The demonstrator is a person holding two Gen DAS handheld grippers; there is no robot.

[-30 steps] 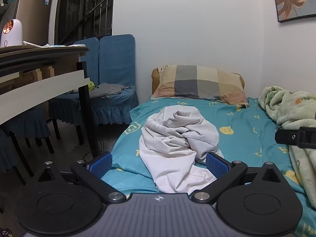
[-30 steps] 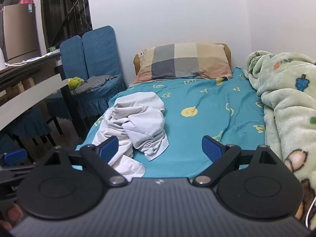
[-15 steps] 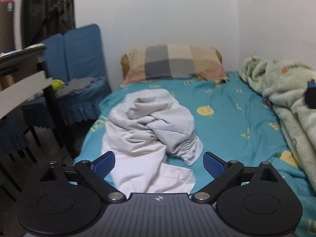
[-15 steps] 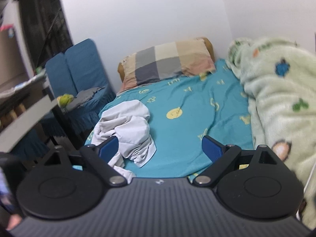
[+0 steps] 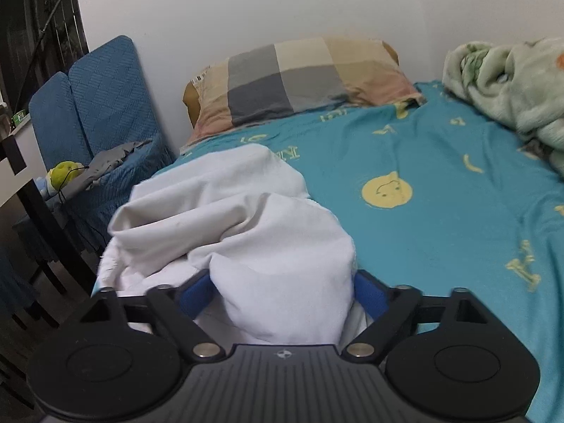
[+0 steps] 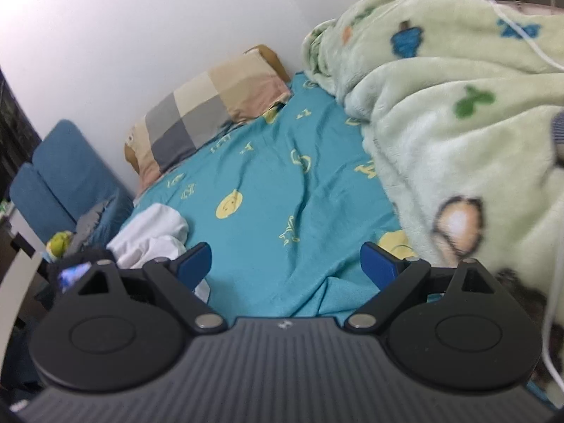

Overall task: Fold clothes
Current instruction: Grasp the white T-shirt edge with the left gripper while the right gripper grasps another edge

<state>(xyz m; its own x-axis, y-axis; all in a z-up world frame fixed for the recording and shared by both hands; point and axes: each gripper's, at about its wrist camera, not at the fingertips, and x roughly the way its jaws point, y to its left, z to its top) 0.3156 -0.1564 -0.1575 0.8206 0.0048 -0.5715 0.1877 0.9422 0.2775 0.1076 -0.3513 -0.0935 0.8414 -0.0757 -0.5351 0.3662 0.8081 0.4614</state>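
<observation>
A crumpled white garment [image 5: 225, 218] lies heaped on the teal bed sheet [image 5: 440, 211] near the bed's left edge. My left gripper [image 5: 282, 292] is low over its near end, and a thick fold of the cloth fills the gap between the blue pads [image 5: 370, 294]. Its jaws are closing around that fold, still wide apart. In the right wrist view the white garment [image 6: 155, 236] sits at the lower left. My right gripper [image 6: 285, 261] hangs open over bare teal sheet [image 6: 282, 183] to the right of the garment, with nothing between its fingers.
A checked pillow [image 5: 299, 77] lies at the head of the bed against the white wall. A pale green fleece blanket [image 6: 451, 123] is piled along the bed's right side, with a white cable [image 6: 550, 282] over it. Blue covered chairs [image 5: 102, 105] and a dark table leg [image 5: 46, 218] stand left of the bed.
My left gripper has dropped forward onto the garment, and its jaws have narrowed around a fold. The right gripper has rolled and shifted right, bringing the green blanket closer.
</observation>
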